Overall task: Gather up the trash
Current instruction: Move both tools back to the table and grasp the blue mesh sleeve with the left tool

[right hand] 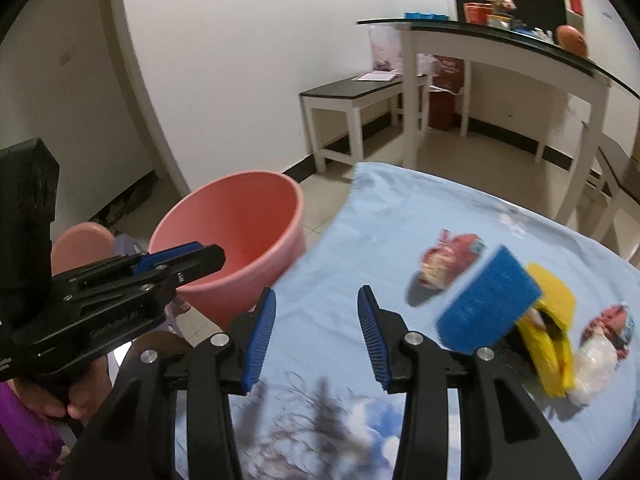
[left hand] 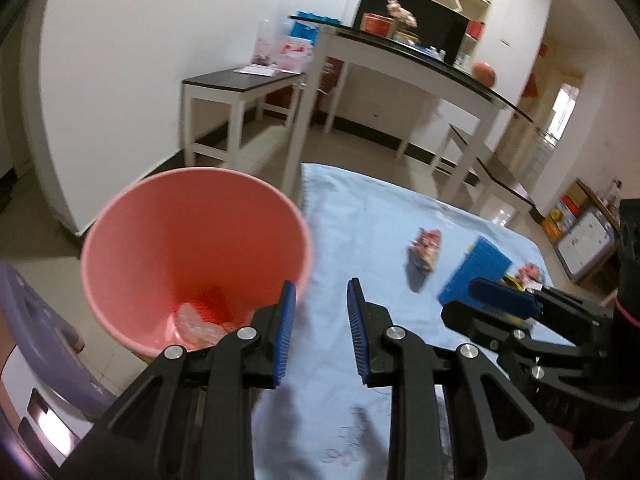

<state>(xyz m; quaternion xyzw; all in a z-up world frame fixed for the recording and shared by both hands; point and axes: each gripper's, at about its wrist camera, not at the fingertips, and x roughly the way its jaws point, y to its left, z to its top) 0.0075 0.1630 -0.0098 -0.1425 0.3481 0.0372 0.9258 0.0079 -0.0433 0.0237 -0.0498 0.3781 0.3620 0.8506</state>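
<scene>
While the pink bin (left hand: 196, 256) is seen at ten o'clock beside the blue-clothed table (left hand: 360, 216), both the left gripper (left hand: 321, 332) and right gripper (right hand: 316, 336) are held open and empty; wrappers (right hand: 448, 260) and a blue sponge (right hand: 488, 300) are scattered at two o'clock.

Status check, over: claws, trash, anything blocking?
Left claw open, empty; right claw open, empty. Pink bucket holds some trash; blue box, wrappers on table. Nothing blocking.

Pink bucket (left hand: 192, 240) holds wrappers; blue sponge (right hand: 488, 300) lies on cloth.
</scene>
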